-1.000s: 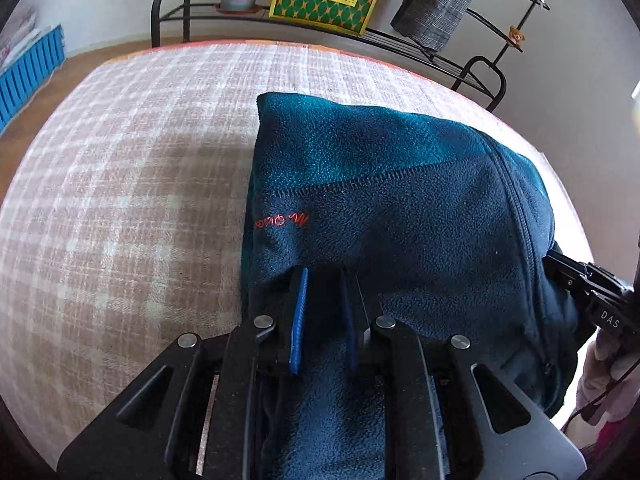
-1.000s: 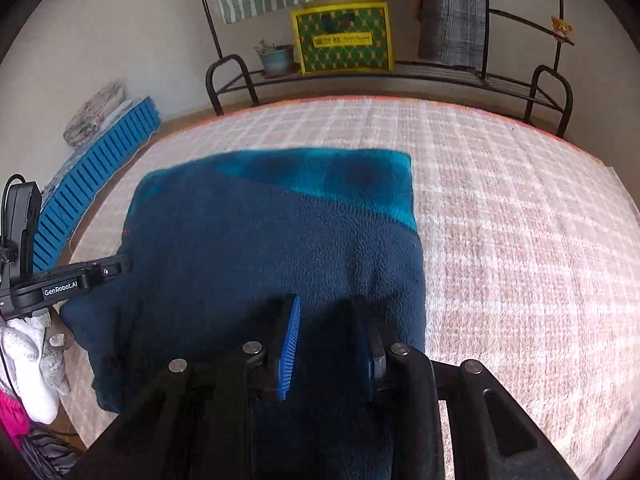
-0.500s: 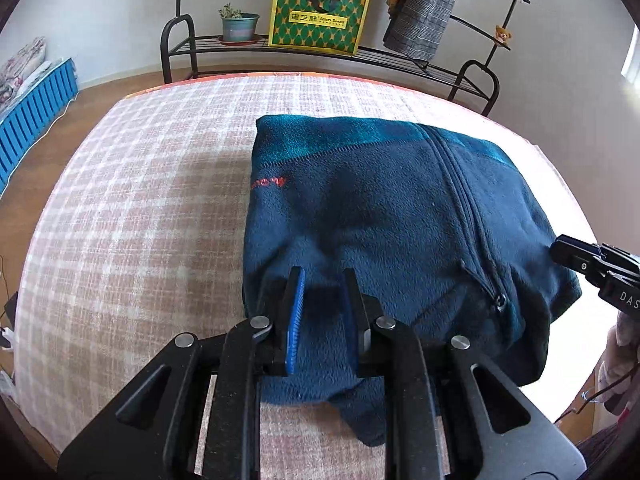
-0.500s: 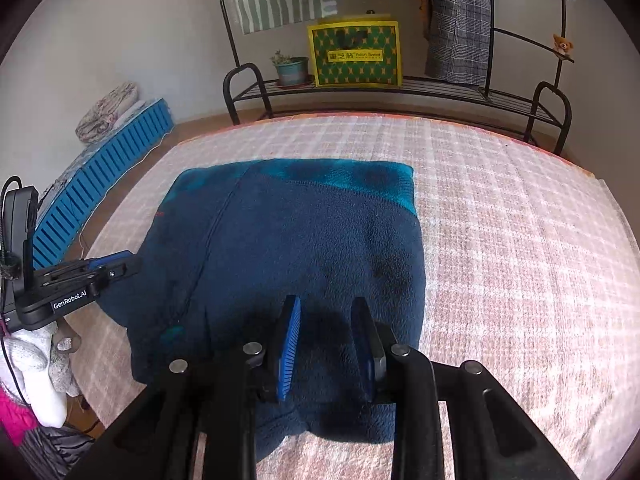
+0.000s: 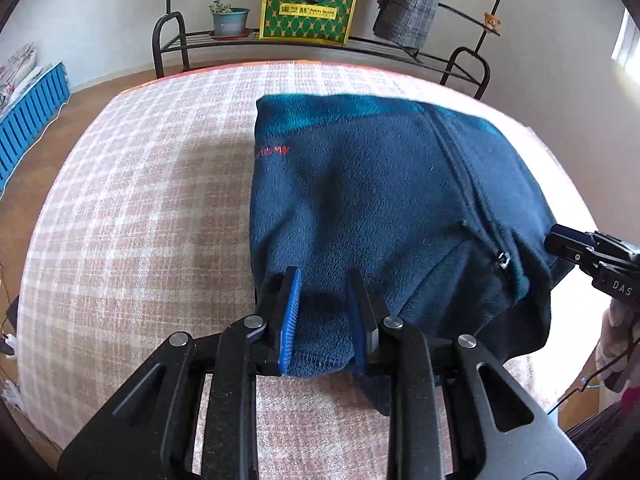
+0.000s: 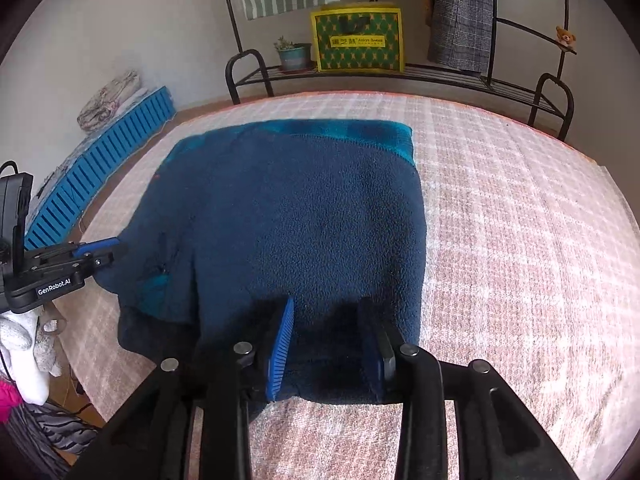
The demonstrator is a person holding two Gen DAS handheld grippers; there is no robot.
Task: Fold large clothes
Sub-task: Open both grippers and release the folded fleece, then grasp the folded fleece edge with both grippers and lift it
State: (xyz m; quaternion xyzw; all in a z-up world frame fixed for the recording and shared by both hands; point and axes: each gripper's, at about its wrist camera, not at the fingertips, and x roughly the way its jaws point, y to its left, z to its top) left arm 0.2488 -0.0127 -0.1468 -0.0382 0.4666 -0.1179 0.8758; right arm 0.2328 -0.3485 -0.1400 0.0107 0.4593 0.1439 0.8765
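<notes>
1. The folded navy-blue fleece jacket [image 5: 360, 200] with a teal band along its far edge lies on the pink-and-white checked worktop [image 5: 140, 200], its zipper running down the front and small red lettering near the left edge.
2. The left gripper [image 5: 322, 312] has its blue-padded fingers set apart, with the jacket's near hem lying between them; whether they press the cloth I cannot tell.
3. The right gripper [image 6: 330, 336] sits at the near right corner of the jacket, fingers also apart with fleece between them, grip unclear.
4. Beyond the worktop stands a black metal rack [image 6: 400, 72] carrying a green-and-yellow patterned box [image 6: 358, 40] and a small potted plant [image 6: 292, 54]; a grey checked garment [image 6: 460, 16] hangs at the right.
5. A blue slatted crate [image 6: 100, 172] lies on the floor at the left.
</notes>
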